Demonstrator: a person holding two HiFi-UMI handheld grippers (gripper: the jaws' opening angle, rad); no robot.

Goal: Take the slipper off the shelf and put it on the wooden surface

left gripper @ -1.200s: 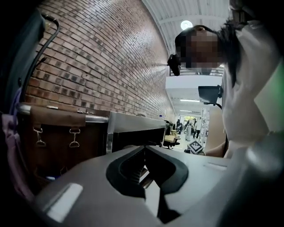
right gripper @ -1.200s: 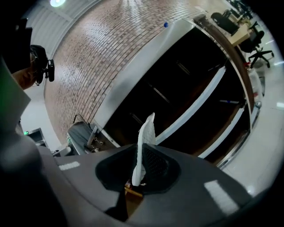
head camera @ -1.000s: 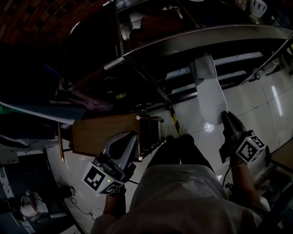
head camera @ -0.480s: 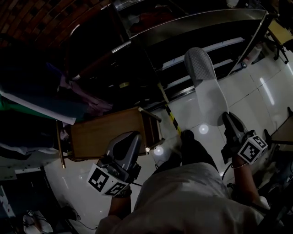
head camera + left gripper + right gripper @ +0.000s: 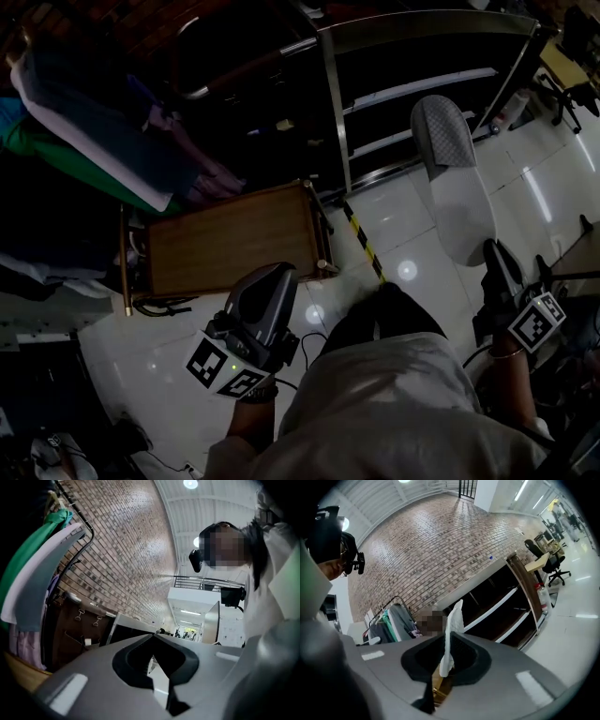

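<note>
A white slipper (image 5: 457,183) with a grey quilted toe hangs in the air over the pale floor, toe pointing toward the shelf (image 5: 412,80). My right gripper (image 5: 491,251) is shut on its heel end. In the right gripper view the slipper (image 5: 453,623) stands edge-on between the jaws of the right gripper (image 5: 446,660). The wooden surface (image 5: 230,239), a small table top, lies to the left of the slipper, just beyond my left gripper (image 5: 269,284). In the left gripper view the left gripper (image 5: 153,644) is shut with nothing in it.
A clothes rack with hanging garments (image 5: 89,141) fills the upper left. Yellow-black tape (image 5: 361,239) runs across the glossy floor between the wooden table and the shelf. An office chair (image 5: 555,564) and desks stand at the far right.
The view has swung, so the wooden surface now shows in full. The right gripper and the slipper sit further right and lower, away from the shelf. The left gripper has hardly moved.
</note>
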